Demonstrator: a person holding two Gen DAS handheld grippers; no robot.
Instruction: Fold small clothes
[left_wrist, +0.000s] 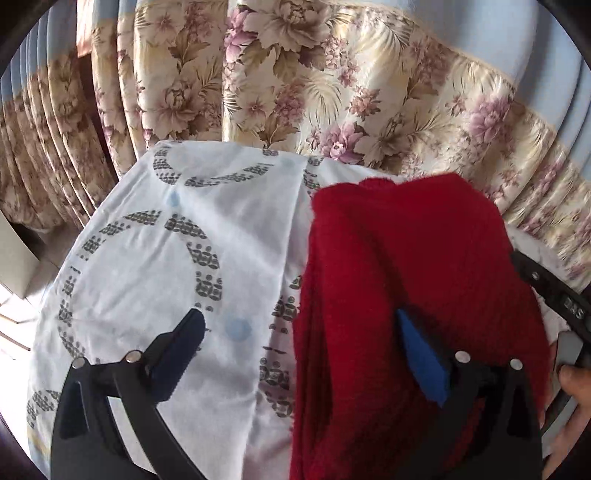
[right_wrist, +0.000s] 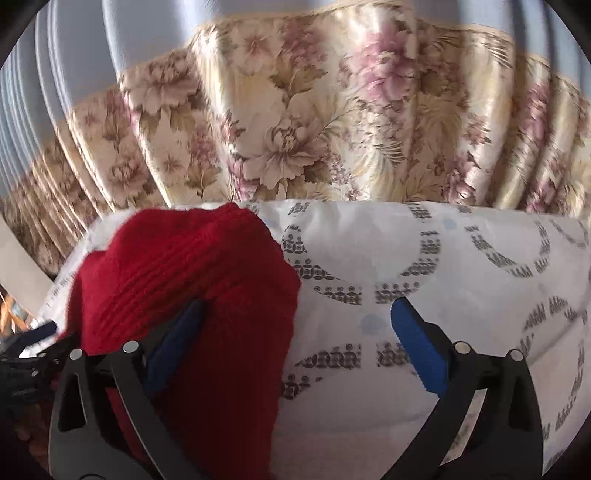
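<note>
While both tools hang over the bed with nothing pinched, the near ground belongs to the left gripper (left_wrist: 301, 332), its blue-padded jaws spread wide, one pad over bare sheet and the other over the wool, gripping nothing; the right gripper (right_wrist: 295, 328) mirrors it, released too, one finger lying against the knit and the other out over the cloth. Between and under them sits the deep red ribbed knitted garment (left_wrist: 413, 295), bunched into a thick, already doubled-over heap, soft and lumpy, its ribs running lengthwise and its far end rounded. It lies on the white bedsheet printed with grey dotted rings and pale blue spots (left_wrist: 155, 266), toward that sheet's far edge. My read: the fold looks laid down, so the next grab wants a clean edge, both layers pinched together, lifted low so the bulk doesn't slump open. Beyond hangs the cream floral pleated curtain (left_wrist: 295, 85).
</note>
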